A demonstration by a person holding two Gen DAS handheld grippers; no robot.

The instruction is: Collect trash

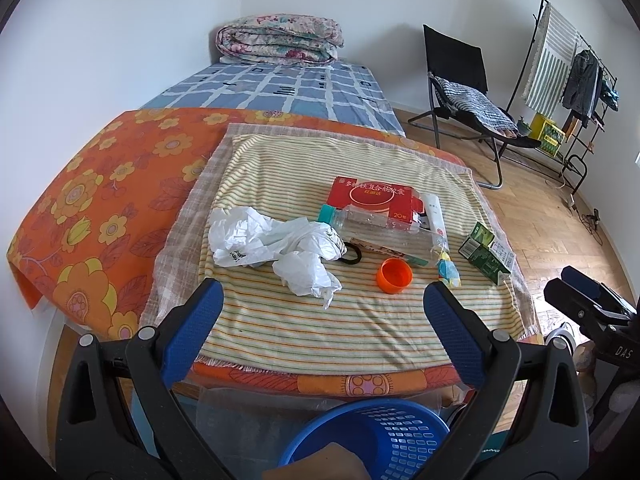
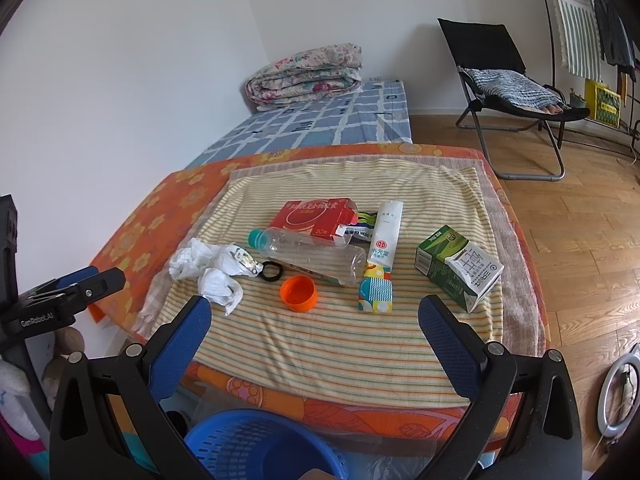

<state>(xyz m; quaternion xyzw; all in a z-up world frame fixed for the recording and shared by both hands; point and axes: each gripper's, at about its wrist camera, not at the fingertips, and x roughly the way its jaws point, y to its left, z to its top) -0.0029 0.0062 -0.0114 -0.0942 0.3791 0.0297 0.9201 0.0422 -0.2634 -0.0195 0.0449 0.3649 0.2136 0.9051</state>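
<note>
On the striped towel [image 2: 340, 344] we count one crumpled white plastic bag [image 2: 208, 268], one clear bottle [image 2: 316, 258] lying on its side with a teal cap, one orange cap [image 2: 298, 293], one black hair tie [image 2: 271, 271], one red box [image 2: 316, 216], one white tube [image 2: 386, 236], one small patterned pack [image 2: 376, 290] and one green-and-white carton [image 2: 460, 266]. The red box shows Chinese characters and "20"; the tube and carton carry Chinese print we cannot read fully. Our left gripper [image 1: 322, 304] and right gripper [image 2: 314, 316] both hover spread wide and empty above the towel's near edge, touching nothing. One blue perforated basket [image 2: 256, 440] sits below the table edge, between the grippers. "GenRobot.AI" is printed on the left tool as seen from the right wrist. Behind lie a bed [image 1: 280, 88] with one folded quilt [image 1: 280, 40] and one black folding chair [image 2: 504, 92].
</note>
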